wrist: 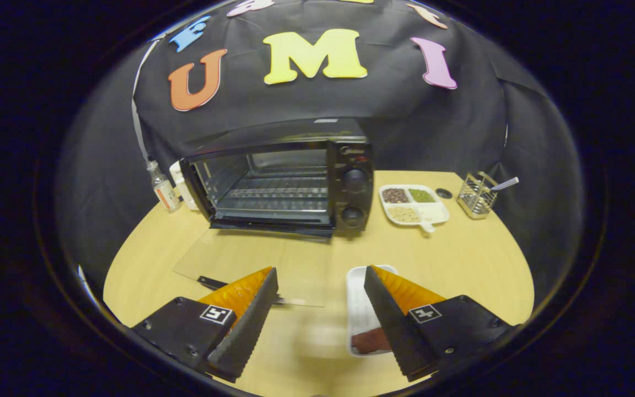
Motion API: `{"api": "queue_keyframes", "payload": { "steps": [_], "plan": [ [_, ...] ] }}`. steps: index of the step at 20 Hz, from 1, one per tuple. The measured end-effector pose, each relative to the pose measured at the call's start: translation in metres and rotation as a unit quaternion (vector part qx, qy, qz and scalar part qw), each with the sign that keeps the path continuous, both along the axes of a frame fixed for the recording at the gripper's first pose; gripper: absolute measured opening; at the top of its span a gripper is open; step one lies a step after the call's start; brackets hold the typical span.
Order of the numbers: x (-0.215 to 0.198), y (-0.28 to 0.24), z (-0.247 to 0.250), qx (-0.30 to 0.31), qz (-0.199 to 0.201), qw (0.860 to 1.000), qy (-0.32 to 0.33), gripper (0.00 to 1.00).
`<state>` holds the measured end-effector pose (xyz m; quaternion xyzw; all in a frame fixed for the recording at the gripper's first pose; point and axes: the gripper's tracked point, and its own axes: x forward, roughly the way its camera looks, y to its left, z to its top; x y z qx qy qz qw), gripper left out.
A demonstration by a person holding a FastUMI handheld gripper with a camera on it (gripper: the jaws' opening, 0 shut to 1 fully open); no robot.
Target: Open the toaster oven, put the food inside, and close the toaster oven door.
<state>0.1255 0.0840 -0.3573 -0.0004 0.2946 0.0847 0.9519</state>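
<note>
Here the gripper (320,275) hangs wide apart and empty above the white tray (359,309) with its brownish food (370,341), likely light, rigid and slick, best pinched at its rim, short of the open toaster oven (284,184).

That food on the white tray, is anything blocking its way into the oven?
Nothing visible. The toaster oven door lies open flat on the table; the food sits on the white tray by the open gripper, with bare tabletop between.
</note>
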Motion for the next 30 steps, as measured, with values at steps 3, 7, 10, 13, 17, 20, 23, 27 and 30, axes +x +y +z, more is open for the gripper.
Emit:
{"api": "queue_keyframes", "payload": {
  "steps": [3, 7, 10, 13, 17, 20, 23, 27, 30],
  "plan": [
    [0.009, -0.066, -0.002, -0.01, -0.003, 1.0, 0.007, 1.0],
    [0.003, -0.105, -0.029, 0.033, 0.039, 0.996, 0.07, 0.99],
    [-0.017, -0.107, -0.052, 0.093, 0.082, 0.983, 0.138, 0.89],
    [-0.039, -0.09, -0.065, 0.198, 0.12, 0.948, 0.216, 0.72],
    [-0.042, -0.078, -0.076, 0.29, 0.115, 0.911, 0.271, 0.39],
    [-0.043, -0.079, -0.076, 0.294, 0.118, 0.907, 0.277, 0.21],
    [-0.039, -0.08, -0.063, 0.283, 0.123, 0.914, 0.263, 0.18],
    [-0.034, -0.068, -0.022, 0.303, 0.114, 0.917, 0.232, 0.17],
    [-0.029, -0.044, 0.008, 0.318, 0.103, 0.919, 0.207, 0.17]
  ]
}}
